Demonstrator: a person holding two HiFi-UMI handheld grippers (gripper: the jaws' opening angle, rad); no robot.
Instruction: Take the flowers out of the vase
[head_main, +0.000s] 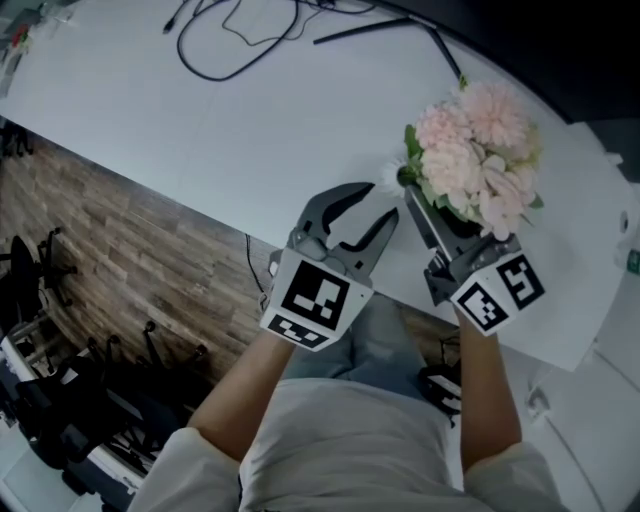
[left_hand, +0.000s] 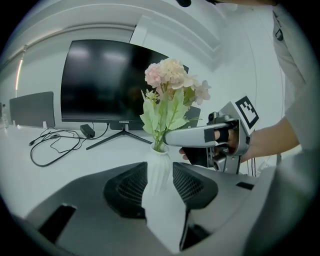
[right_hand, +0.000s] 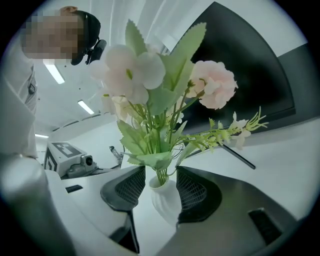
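A bunch of pale pink flowers (head_main: 478, 160) with green leaves stands in a small white ribbed vase (left_hand: 159, 160) on the white table (head_main: 200, 110). From the head view the blooms hide the vase. My left gripper (head_main: 362, 205) is open, and its own view shows the vase in the gap at its fingertips (left_hand: 160, 167). My right gripper (head_main: 425, 215) is open too. In its own view its pads stand either side of the vase (right_hand: 165, 200), with a small gap each side, just below the stems (right_hand: 161, 176). The two grippers meet at the vase from different sides.
A dark monitor (left_hand: 105, 82) on a stand is behind the vase, with a looped black cable (left_hand: 55, 147) and a grey panel (left_hand: 32, 110) to its left. The table's near edge (head_main: 210, 225) runs right under my hands. Office chairs (head_main: 40, 330) stand on the wood floor.
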